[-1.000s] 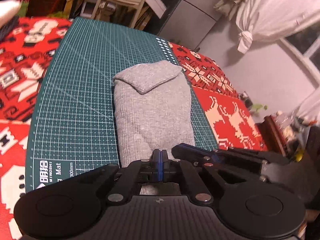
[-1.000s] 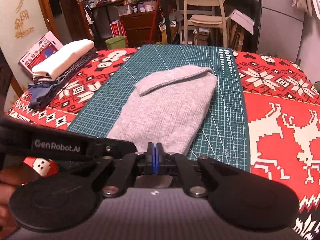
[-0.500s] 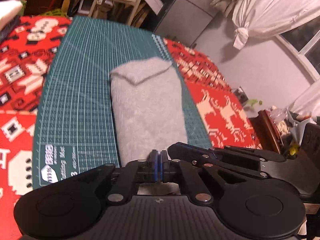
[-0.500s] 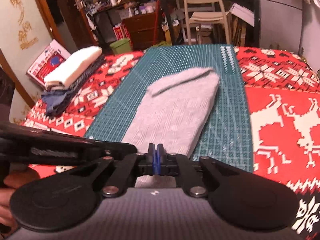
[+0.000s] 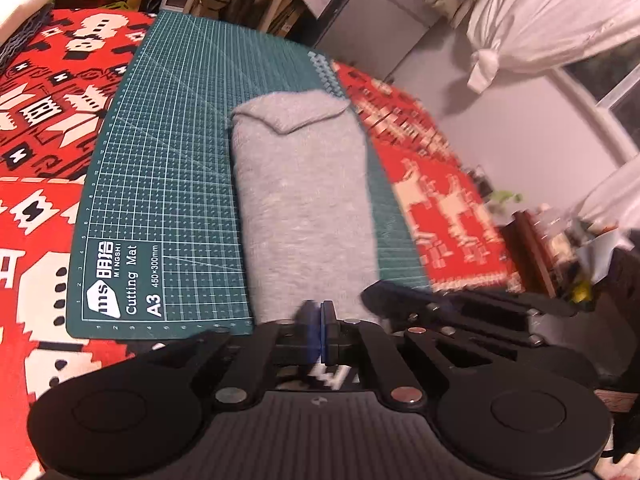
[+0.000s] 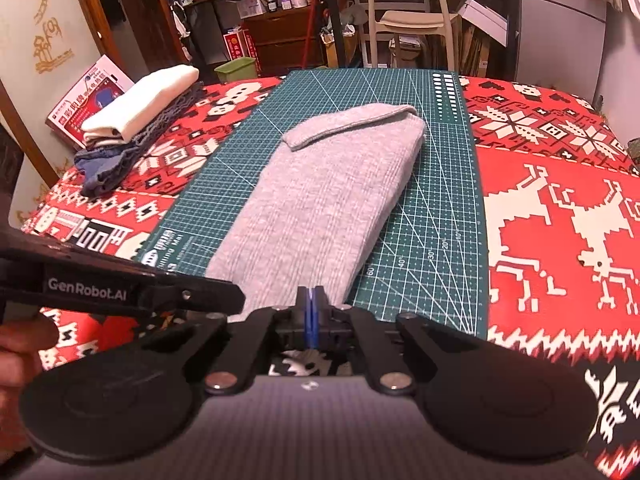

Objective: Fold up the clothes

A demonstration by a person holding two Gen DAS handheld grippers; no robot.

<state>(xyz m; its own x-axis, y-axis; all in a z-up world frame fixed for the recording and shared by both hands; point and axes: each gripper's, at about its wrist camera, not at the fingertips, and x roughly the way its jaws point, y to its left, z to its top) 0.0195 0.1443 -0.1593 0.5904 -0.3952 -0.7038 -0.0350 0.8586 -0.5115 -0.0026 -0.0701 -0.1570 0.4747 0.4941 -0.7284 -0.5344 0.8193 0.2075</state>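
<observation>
Grey cloth [image 6: 324, 204] is lying folded into a long narrow bundle on the green cutting mat [image 6: 436, 220], its far end turned over in a flap, just as it lay a second ago. Both grippers are sitting at its near end with jaws pressed together; whether they are pinching the cloth's edge cannot be told. Compared with a second ago, the left gripper [image 5: 320, 332] is showing more of the mat's printed corner, and the right gripper [image 6: 310, 320] is seeing the bundle slightly further off. A pile of folded clothes [image 6: 136, 120] is resting on the red patterned tablecloth [image 6: 560, 200], well apart.
</observation>
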